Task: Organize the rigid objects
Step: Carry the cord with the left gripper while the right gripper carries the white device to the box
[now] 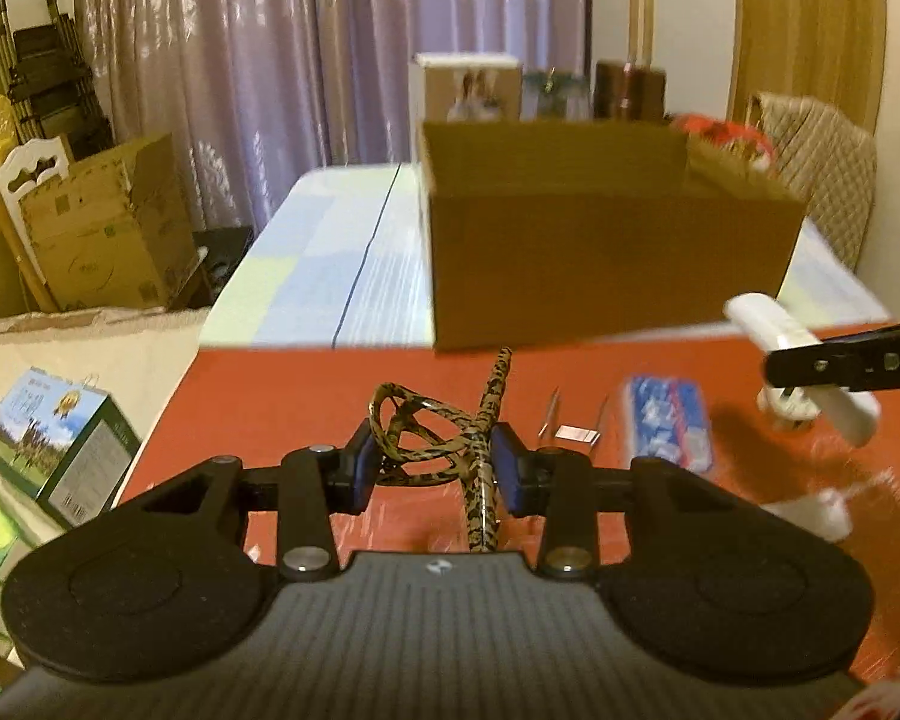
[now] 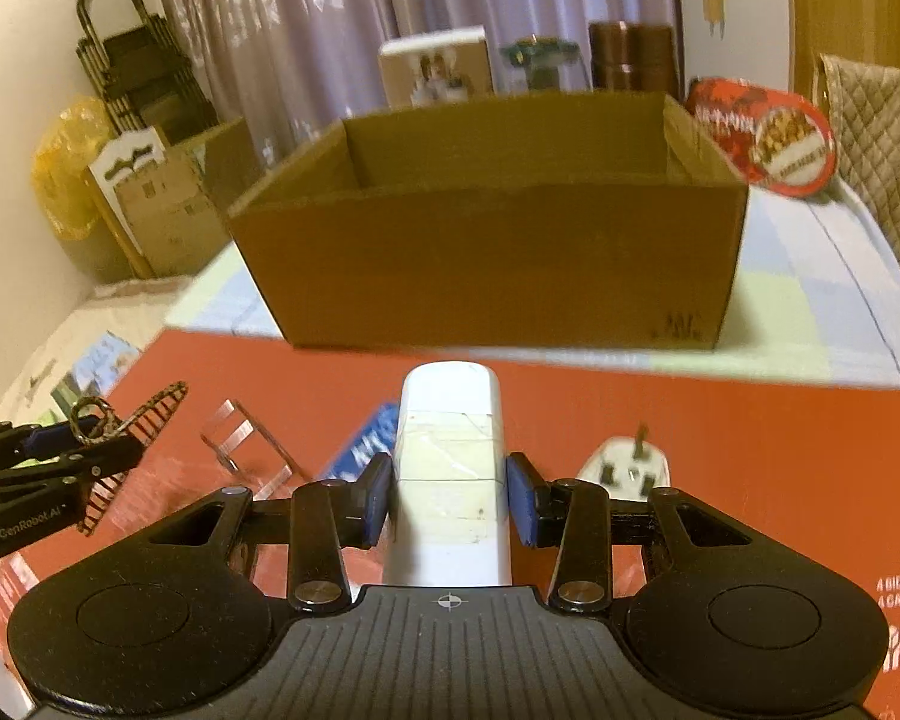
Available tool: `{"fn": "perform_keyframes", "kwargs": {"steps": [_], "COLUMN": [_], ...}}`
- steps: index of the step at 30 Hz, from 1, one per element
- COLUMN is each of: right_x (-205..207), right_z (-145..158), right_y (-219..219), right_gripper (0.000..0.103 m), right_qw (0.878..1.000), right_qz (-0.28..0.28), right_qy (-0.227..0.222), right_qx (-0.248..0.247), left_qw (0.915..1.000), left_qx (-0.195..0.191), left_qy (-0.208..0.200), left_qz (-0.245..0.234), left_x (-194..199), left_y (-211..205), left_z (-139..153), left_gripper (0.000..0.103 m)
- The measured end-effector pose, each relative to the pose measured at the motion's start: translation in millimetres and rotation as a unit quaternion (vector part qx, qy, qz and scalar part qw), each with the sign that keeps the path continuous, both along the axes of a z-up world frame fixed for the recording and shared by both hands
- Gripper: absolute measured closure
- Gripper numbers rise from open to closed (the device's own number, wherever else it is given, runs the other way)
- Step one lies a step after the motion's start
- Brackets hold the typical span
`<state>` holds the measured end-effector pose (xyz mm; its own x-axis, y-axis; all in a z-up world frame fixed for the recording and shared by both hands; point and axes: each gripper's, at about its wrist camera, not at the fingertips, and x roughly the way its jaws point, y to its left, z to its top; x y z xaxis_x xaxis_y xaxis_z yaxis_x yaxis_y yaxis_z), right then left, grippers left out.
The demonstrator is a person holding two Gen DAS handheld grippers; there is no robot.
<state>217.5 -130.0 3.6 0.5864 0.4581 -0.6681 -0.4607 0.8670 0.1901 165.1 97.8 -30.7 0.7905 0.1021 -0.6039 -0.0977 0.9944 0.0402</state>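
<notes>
My left gripper [image 1: 435, 468] is shut on a leopard-print hair clip [image 1: 444, 438] and holds it above the red mat [image 1: 306, 396]. My right gripper [image 2: 448, 495] is shut on a white remote-like bar [image 2: 450, 456], lifted above the mat; it also shows in the left wrist view [image 1: 804, 360]. An open cardboard box [image 2: 498, 252] stands just beyond the mat, ahead of both grippers. The left gripper with the clip shows at the far left of the right wrist view [image 2: 84, 450].
On the mat lie a blue packet [image 1: 669, 420], a clear acrylic stand [image 2: 249, 450] and a white plug [image 2: 627, 468]. Behind the box stand a white carton [image 2: 438, 66], brown canisters [image 2: 633, 57] and a red snack bag [image 2: 768, 132]. Boxes sit on the floor to the left.
</notes>
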Motion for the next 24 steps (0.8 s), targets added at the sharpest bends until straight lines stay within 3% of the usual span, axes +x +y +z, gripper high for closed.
{"fn": "perform_keyframes", "kwargs": {"steps": [7,15,24], "right_x": [8.1,29.7,60.4], "right_z": [41.2,69.9,81.9], "right_y": [7.6,13.3,2.6], "right_gripper": [0.066,0.066,0.066], "right_qw": [0.998,0.993,0.989], "right_qz": [-0.013,-0.046,-0.083], "right_qy": [-0.051,-0.085,-0.098], "right_qx": [0.032,0.061,0.078], "left_qw": [0.9989,0.9957,0.9945], "left_qx": [-0.021,-0.028,-0.031], "left_qy": [-0.039,-0.086,-0.097], "left_qz": [-0.015,-0.022,-0.027], "left_x": [12.0,60.9,124.4], "left_y": [-15.7,-25.1,-26.5], "left_z": [36.5,77.2,87.6], "left_gripper": [0.069,0.069,0.069]}}
